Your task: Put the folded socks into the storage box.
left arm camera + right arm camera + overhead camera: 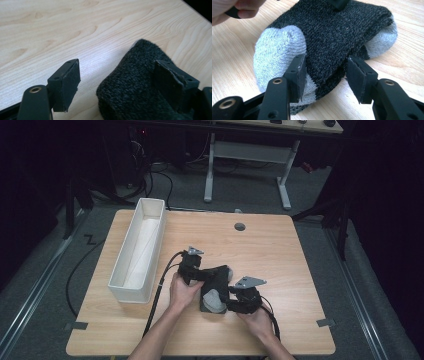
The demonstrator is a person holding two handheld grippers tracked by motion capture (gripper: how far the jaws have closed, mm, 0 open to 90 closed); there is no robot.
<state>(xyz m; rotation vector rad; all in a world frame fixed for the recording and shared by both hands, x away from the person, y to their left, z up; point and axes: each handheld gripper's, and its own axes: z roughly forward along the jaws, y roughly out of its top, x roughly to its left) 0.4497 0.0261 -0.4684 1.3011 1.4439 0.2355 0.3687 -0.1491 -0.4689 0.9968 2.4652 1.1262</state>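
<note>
Coarse knit cloth sock [332, 32] on smooth pale wood-grain table [62, 27]

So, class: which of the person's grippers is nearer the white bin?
Left. The left gripper works the sock's far end, beside the white bin; the right gripper holds the sock's near end, farther from it.

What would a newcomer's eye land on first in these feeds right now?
First, the dark grey sock with pale grey heel and toe patches, lying near the table's front middle, with the left gripper and right gripper at either side, jaws open around the fabric. Next, the long white bin standing empty along the table's left side.
</note>
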